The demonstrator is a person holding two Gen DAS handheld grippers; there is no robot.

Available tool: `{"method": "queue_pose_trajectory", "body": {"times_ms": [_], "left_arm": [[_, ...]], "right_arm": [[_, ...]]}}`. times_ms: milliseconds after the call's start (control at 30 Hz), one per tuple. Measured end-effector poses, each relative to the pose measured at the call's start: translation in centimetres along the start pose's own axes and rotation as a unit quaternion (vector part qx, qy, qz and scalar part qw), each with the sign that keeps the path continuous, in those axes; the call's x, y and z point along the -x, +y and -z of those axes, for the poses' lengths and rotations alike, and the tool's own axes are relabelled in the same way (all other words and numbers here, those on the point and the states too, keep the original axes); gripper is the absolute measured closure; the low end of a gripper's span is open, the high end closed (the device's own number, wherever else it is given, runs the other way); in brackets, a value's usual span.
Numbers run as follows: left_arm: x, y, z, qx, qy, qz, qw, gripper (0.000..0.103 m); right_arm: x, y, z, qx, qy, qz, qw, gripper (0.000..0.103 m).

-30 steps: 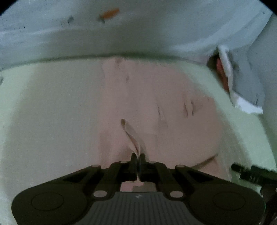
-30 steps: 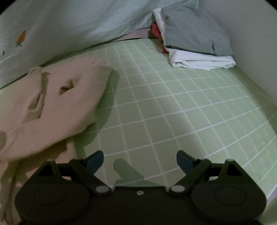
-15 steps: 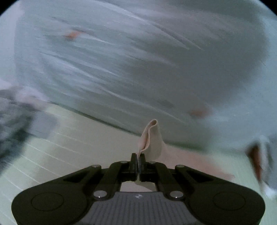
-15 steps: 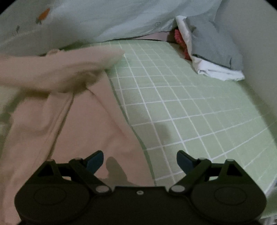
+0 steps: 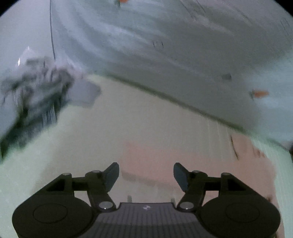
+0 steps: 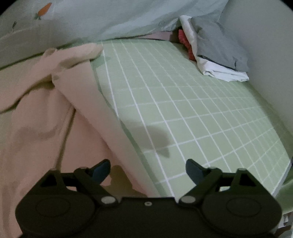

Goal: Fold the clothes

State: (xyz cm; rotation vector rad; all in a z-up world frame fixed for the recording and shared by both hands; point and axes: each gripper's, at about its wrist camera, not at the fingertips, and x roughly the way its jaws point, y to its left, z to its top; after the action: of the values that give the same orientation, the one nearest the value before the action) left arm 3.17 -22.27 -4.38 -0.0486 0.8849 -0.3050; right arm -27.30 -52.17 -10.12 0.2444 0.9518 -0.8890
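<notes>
A pale pink garment (image 6: 55, 119) lies spread on the green checked sheet (image 6: 192, 113), filling the left half of the right wrist view, with a fold running along its right edge. It also shows, blurred, in the left wrist view (image 5: 192, 164). My left gripper (image 5: 146, 176) is open and empty just above the pink garment. My right gripper (image 6: 148, 169) is open and empty, its left finger over the garment's right edge and its right finger over the sheet.
A stack of folded clothes, grey on white (image 6: 218, 47), lies at the far right by the wall. A pale blue duvet with carrot prints (image 6: 91, 16) runs along the back. A blurred grey heap of clothes (image 5: 40, 91) lies at the left.
My left gripper was shut on a fold of the pink garment, lifted and swung it, and has now let go and opened. The garment has landed flatter. My right gripper stayed open.
</notes>
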Motion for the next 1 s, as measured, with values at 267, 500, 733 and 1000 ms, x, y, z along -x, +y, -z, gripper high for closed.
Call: {"method": "queue_pose_trajectory", "body": {"times_ms": [267,500,733,1000], "left_arm": [[2.1,-1.4,6.5,-0.017,0.070,0.016,0.9973,0.034],[4.5,0.4,7.5,-0.029,0.059,0.013,0.9977,0.033],[5.4,3.7,6.8,-0.026,0.059,0.008,0.9979,0.033],[6.1,7.4,6.1,-0.031,0.053,-0.007,0.9981,0.033]], "right_arm": [[0.7,-1.2,1.0,0.010,0.003,-0.037,0.999,0.064],[3.1,0.2,2.2,0.029,-0.019,-0.087,0.996,0.100],[7.0,4.4,2.9,0.055,-0.061,-0.152,0.985,0.100],[5.6,8.5,4.8,0.020,-0.020,-0.183,0.983,0.095]]}}
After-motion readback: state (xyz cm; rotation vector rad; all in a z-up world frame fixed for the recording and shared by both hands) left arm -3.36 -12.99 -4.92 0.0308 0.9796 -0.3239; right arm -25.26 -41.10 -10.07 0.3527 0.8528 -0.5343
